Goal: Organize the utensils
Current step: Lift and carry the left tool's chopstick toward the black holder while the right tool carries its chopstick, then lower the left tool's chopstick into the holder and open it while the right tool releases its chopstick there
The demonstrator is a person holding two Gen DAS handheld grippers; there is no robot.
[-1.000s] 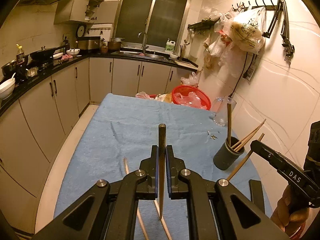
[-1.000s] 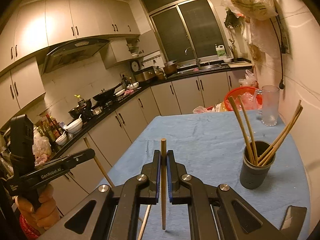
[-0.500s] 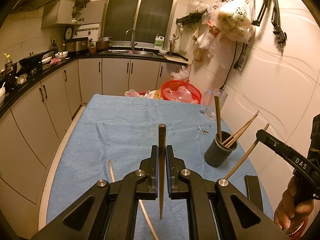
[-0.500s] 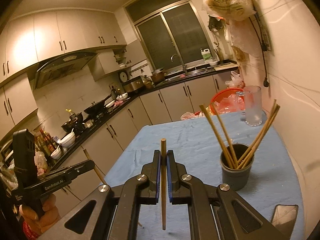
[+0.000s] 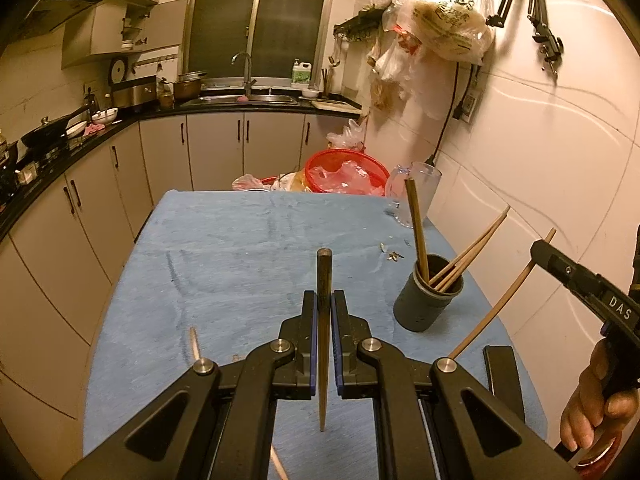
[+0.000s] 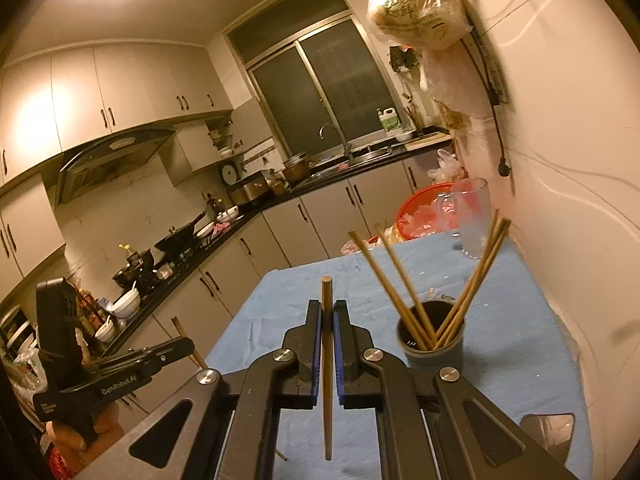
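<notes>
At the far left of the left wrist view a run of pale cabinets (image 5: 100, 184) sits under a dark, glossy counter, and beside it stretches the table, covered in a blue cloth (image 5: 240, 248) with a soft, napped, slightly rumpled surface. On that cloth, low and left of centre, a loose pale chopstick (image 5: 194, 343) lies flat, only partly visible behind the tool. In the middle the left gripper (image 5: 324, 312) is clenched on a dark chopstick (image 5: 324, 280), a thin tapered rod standing nearly upright, pinched near its thick end so the pointed end hangs below the jaws. Right of it stands the dark grey holder cup (image 5: 426, 302), a matte cylinder already carrying several bamboo chopsticks (image 5: 460, 256) that fan outward against its rim. A clear glass mug (image 5: 422, 188) and a red mesh basket (image 5: 344, 172) stand behind it at the far end of the table. At the right edge the right gripper (image 6: 328, 316) is likewise clamped on a pale chopstick (image 6: 327, 292), held upright. The sticks look light and stiff, with smooth, probably slippery surfaces, so a narrow pinch could let one pivot or slide; holding close to the thicker upper end, as both tools do, leaves the tip free to be steered into the cup. The cup looks light enough to tip if a stick pushes its rim or the fanned bundle sideways.
</notes>
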